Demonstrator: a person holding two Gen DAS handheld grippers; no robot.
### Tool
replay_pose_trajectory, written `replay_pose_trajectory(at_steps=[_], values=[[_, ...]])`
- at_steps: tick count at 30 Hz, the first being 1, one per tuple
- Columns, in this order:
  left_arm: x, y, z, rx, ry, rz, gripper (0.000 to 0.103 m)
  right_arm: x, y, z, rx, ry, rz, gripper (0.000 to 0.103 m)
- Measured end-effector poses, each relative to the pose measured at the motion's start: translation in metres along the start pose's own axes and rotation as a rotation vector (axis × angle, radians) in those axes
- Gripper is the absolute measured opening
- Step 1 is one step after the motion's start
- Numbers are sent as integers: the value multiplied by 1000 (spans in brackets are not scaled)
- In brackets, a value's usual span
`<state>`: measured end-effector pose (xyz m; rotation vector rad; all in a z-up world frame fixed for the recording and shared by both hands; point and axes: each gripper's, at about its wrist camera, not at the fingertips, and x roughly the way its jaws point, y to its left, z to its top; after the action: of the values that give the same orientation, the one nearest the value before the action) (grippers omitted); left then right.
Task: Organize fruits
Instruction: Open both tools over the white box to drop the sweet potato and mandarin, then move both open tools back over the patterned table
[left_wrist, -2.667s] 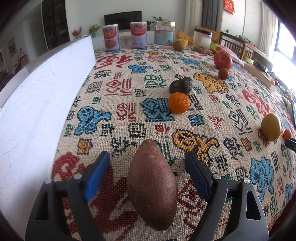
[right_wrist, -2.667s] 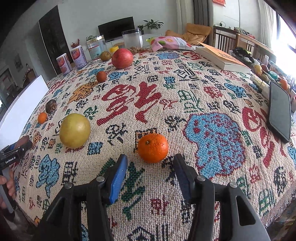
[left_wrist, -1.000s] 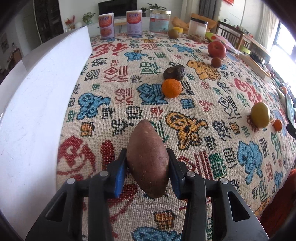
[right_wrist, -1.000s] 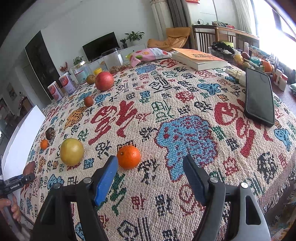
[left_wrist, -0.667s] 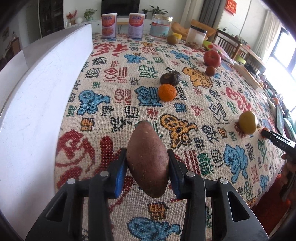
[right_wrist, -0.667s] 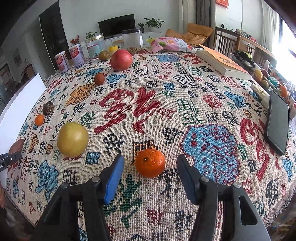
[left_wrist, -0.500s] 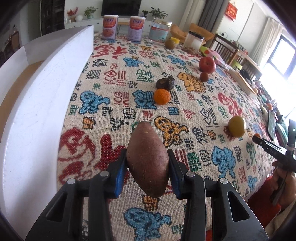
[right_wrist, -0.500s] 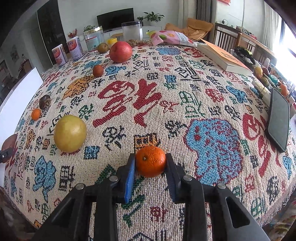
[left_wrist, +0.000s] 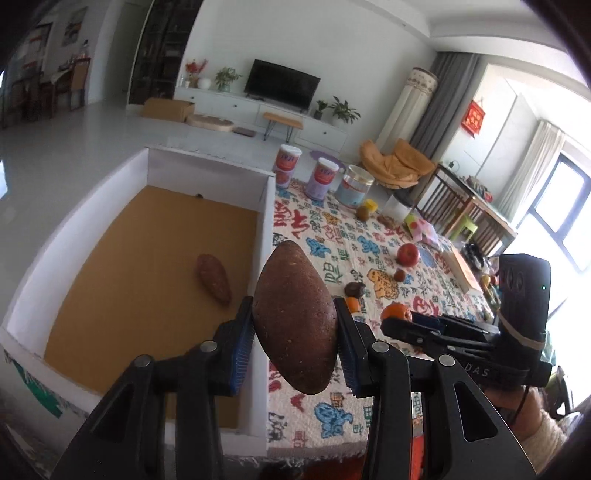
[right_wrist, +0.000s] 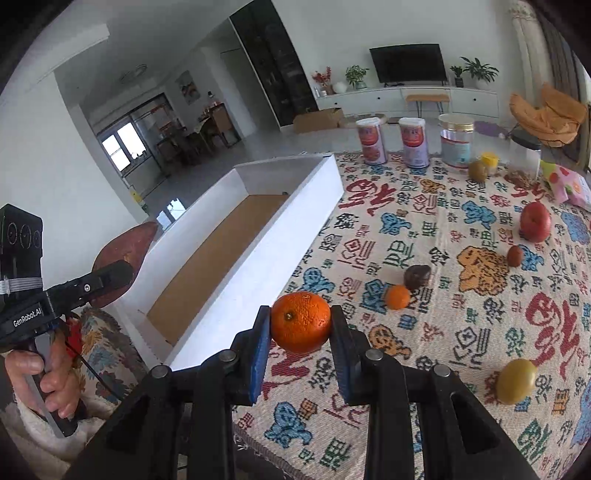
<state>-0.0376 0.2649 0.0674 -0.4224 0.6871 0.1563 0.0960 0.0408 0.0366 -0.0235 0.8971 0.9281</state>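
My left gripper (left_wrist: 295, 332) is shut on a brown sweet potato (left_wrist: 295, 317) and holds it in the air over the right wall of a white box (left_wrist: 264, 236). A second sweet potato (left_wrist: 213, 279) lies on the box's brown floor. My right gripper (right_wrist: 300, 339) is shut on an orange (right_wrist: 301, 321), held above the patterned tablecloth (right_wrist: 443, 317) next to the box (right_wrist: 295, 229). In the left wrist view the right gripper (left_wrist: 417, 325) holds the orange (left_wrist: 396, 312) just right of my left one. The left gripper (right_wrist: 107, 277) shows at left in the right wrist view.
On the cloth lie a small orange (right_wrist: 397, 296), a dark fruit (right_wrist: 416, 277), a red apple (right_wrist: 535, 221), a small brown fruit (right_wrist: 514, 255), a yellow fruit (right_wrist: 516, 381) and a kiwi (right_wrist: 477, 170). Three cans (right_wrist: 413, 142) stand at the far edge.
Both grippers have lifted their fruit off the cloth and swung left toward the white box. The box's inside, with a sweet potato, has come into view.
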Motion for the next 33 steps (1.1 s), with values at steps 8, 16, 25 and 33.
replay_pose_trajectory(at_steps=[8, 16, 25, 33], values=[[46, 106, -24, -173, 102, 292, 42, 135, 125, 10, -220, 209, 131, 31], [64, 109, -31, -182, 92, 323, 60, 168, 135, 9, -246, 239, 58, 37], [52, 10, -7, -72, -68, 70, 82, 45, 51, 23, -196, -40, -119, 79], [131, -135, -62, 179, 135, -170, 85, -58, -152, -61, 188, -124, -545, 96]])
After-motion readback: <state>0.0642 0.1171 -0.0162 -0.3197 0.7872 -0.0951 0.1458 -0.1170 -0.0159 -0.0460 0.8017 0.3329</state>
